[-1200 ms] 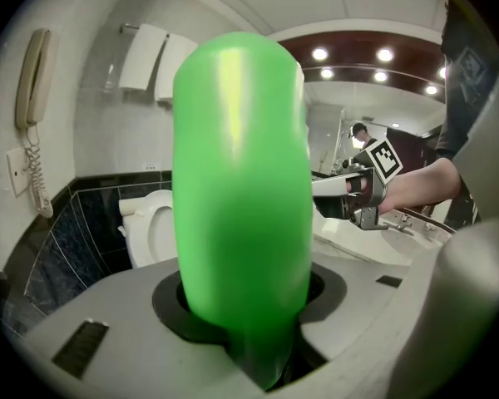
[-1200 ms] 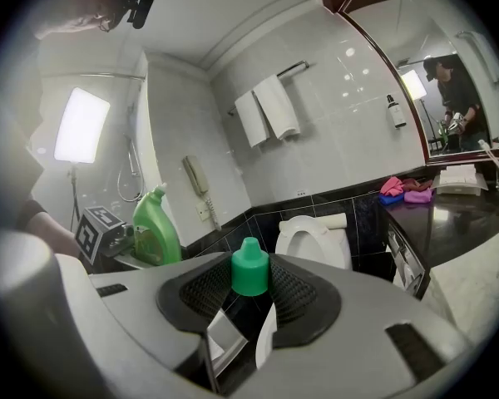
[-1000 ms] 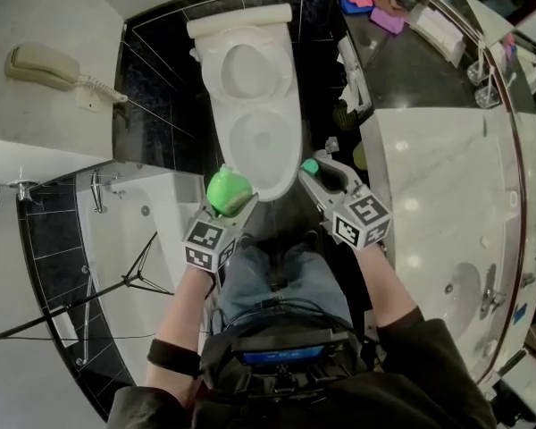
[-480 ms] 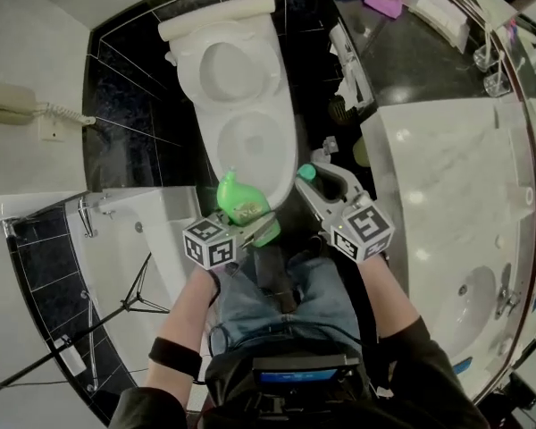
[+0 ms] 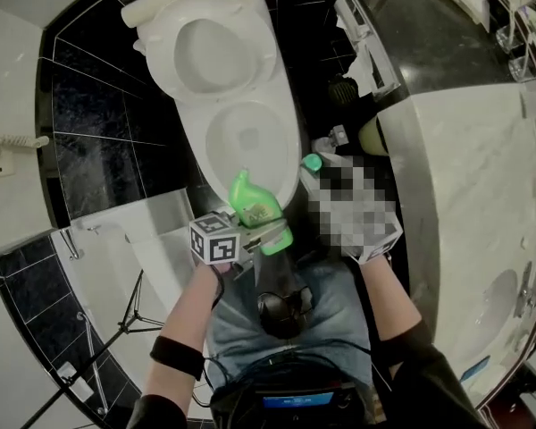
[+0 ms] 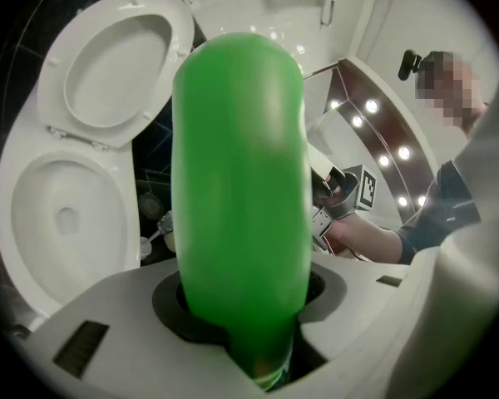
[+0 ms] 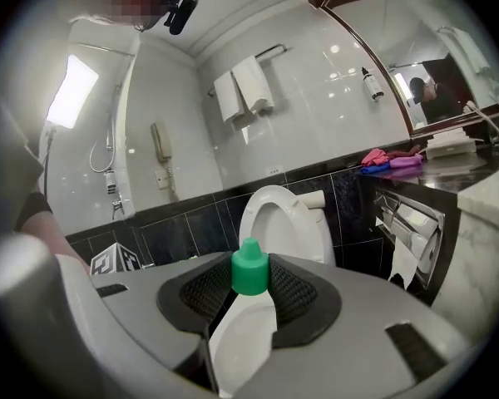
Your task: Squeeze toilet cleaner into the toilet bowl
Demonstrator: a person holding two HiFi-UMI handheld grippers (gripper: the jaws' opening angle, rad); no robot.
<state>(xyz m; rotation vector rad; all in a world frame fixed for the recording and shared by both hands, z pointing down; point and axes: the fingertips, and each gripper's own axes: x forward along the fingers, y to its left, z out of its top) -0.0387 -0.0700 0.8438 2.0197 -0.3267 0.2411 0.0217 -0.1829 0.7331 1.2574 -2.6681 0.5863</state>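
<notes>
The bottle (image 5: 257, 206), clamped in the part-open left gripper (image 6: 241, 306), has tipped nozzle-first towards the toilet bowl (image 5: 294, 150), seemingly ready for squeezing; the right gripper (image 7: 249, 285) pinches its cap (image 7: 249, 268)

We clamp a green plastic bottle (image 6: 237, 156) in our left grey gripper (image 6: 243, 306) and pinch a small green cap (image 7: 249, 268) in our right gripper (image 7: 249, 296).

bottle (image 5: 259, 208) at toilet (image 5: 250, 141) front rim | cap (image 5: 312, 162) right of bottle
</notes>
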